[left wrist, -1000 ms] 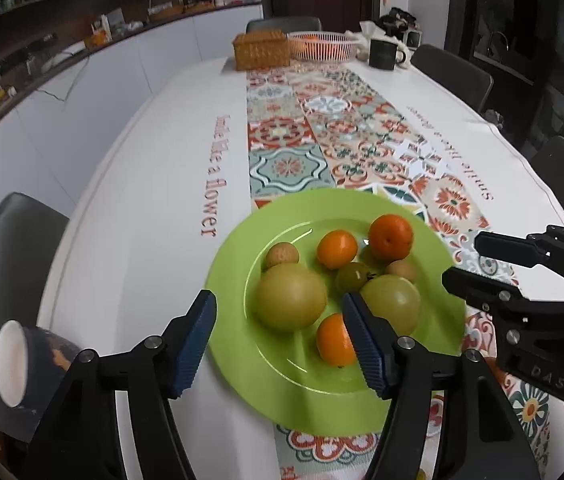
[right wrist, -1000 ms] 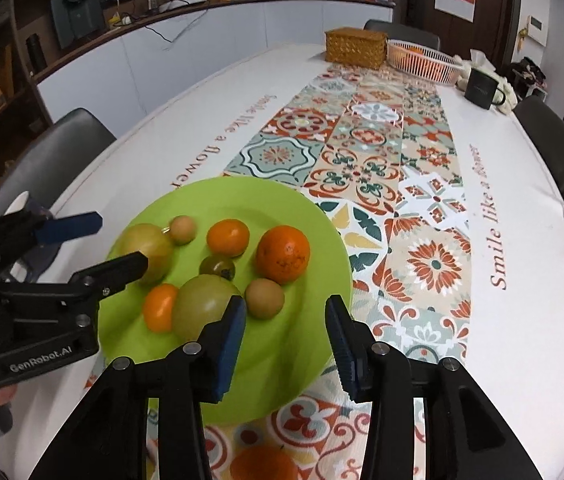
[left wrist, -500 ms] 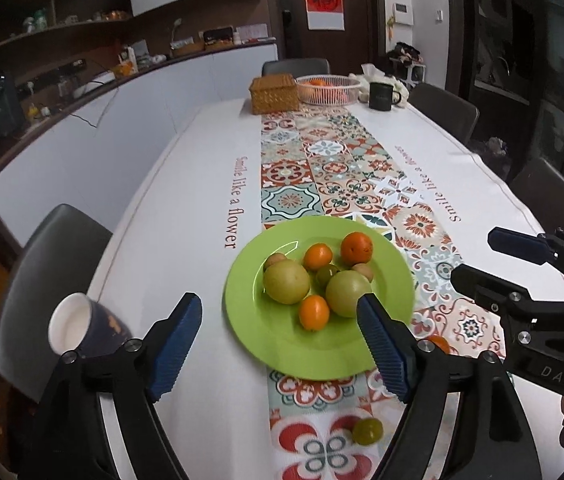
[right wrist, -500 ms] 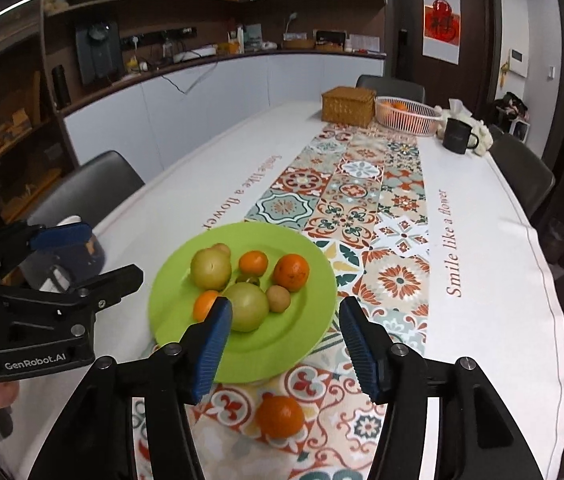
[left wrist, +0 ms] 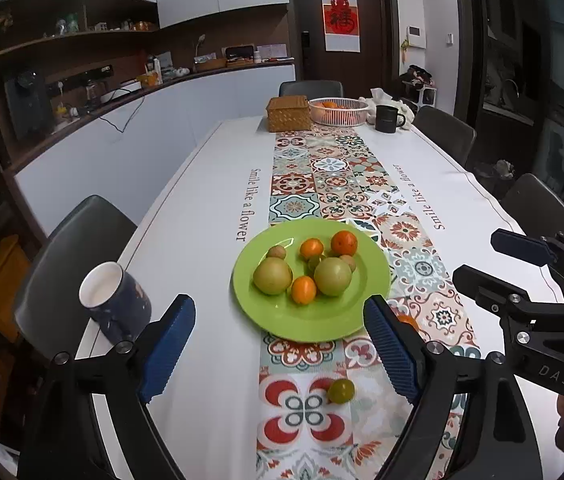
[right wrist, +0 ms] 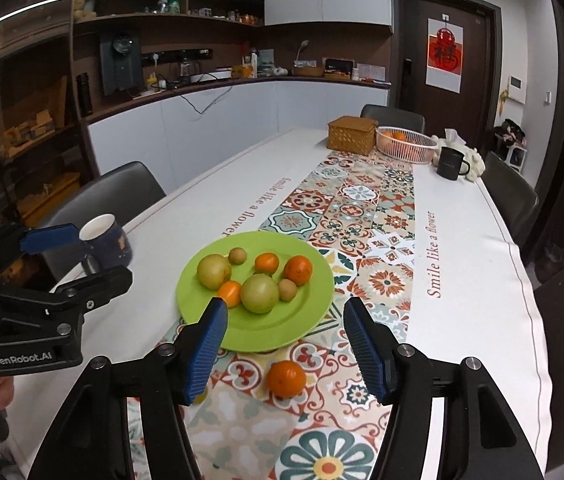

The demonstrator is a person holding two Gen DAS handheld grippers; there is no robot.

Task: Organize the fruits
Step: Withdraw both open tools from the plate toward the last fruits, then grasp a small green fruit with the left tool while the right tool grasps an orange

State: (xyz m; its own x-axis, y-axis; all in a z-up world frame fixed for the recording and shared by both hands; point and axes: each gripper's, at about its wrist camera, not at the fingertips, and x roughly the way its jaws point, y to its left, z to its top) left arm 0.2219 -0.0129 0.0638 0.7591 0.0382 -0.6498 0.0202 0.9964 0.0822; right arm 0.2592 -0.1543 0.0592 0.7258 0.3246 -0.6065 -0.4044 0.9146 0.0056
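Both tongs drawn back from round green plastic plate [left wrist: 374, 280]; left gripper [left wrist: 280, 350] and right gripper [right wrist: 284, 346] opening, empty. Loose round orange tangerine [right wrist: 286, 378] just ahead remains unplaced.

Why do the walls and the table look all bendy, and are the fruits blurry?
Both wrist views use a fisheye lens, so edges curve and corners go black. In the left wrist view the green plate looks sharp; in the right wrist view the orange does too.
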